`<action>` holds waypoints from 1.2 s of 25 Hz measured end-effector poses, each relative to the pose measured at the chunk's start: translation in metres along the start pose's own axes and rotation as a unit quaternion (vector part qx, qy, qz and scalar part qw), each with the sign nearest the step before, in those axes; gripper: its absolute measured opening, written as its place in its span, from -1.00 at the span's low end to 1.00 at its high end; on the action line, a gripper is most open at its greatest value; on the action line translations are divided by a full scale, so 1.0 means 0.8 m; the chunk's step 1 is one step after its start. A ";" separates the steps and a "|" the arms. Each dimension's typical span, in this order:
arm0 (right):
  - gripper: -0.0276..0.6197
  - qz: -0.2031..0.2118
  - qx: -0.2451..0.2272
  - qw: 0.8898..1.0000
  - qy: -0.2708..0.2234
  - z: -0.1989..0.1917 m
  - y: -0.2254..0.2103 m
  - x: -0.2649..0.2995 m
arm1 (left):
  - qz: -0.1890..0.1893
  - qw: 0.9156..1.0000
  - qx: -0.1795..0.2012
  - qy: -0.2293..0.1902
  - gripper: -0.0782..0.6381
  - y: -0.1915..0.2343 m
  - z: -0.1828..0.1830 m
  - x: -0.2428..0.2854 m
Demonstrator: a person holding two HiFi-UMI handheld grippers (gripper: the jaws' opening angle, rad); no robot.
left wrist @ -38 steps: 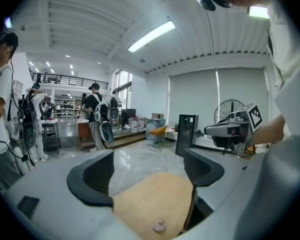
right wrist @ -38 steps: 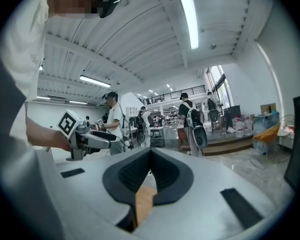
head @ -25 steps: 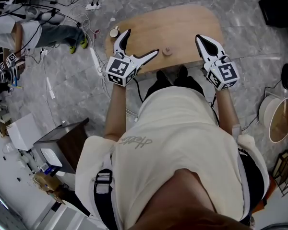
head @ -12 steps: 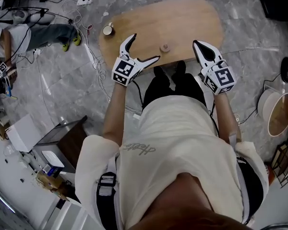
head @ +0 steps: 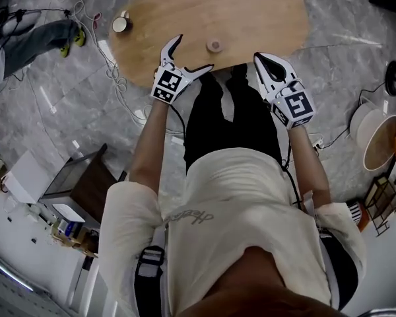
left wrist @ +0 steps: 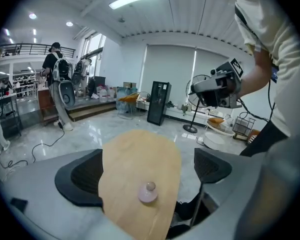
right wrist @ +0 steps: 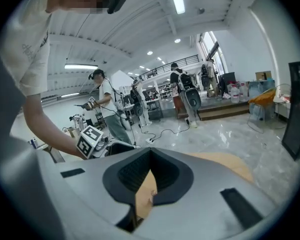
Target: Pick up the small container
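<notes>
Spreading wide and empty, the left gripper (head: 193, 53) frames the small container (left wrist: 148, 191), which sits untouched on the wooden table (head: 264, 18) just ahead of its fingertips. The right gripper (head: 260, 59) is pinched together on nothing, with the container off to its left. A mug (head: 121, 23) stands well left of both. The script on the shirt (head: 237, 203) is unreadable.
</notes>
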State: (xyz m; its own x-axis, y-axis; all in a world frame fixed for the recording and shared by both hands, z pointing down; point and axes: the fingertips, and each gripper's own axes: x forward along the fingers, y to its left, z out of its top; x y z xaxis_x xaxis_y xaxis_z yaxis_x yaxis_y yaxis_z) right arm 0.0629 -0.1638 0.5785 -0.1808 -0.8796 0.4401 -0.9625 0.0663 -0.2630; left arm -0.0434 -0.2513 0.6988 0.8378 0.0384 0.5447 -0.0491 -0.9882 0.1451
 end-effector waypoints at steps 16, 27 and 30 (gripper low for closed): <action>-0.92 0.070 0.024 0.996 0.058 -0.192 -0.064 0.125 | 0.046 0.997 -0.039 0.048 0.85 0.052 -0.237 0.197; -0.92 0.077 0.051 0.990 0.108 -0.301 -0.088 0.134 | 0.047 0.997 -0.019 0.066 0.85 0.037 -0.333 0.282; -0.92 0.072 0.058 0.989 0.113 -0.315 -0.096 0.133 | 0.036 0.997 0.014 0.068 0.85 0.029 -0.337 0.299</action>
State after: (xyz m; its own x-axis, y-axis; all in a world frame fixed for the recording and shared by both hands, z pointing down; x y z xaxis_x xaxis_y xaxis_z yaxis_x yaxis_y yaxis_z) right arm 0.0663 -0.1440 0.8616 -0.3680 -0.7363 0.5679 -0.8961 0.1177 -0.4280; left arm 0.0093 -0.2251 1.0547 0.7511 -0.0160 0.6600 -0.0898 -0.9929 0.0781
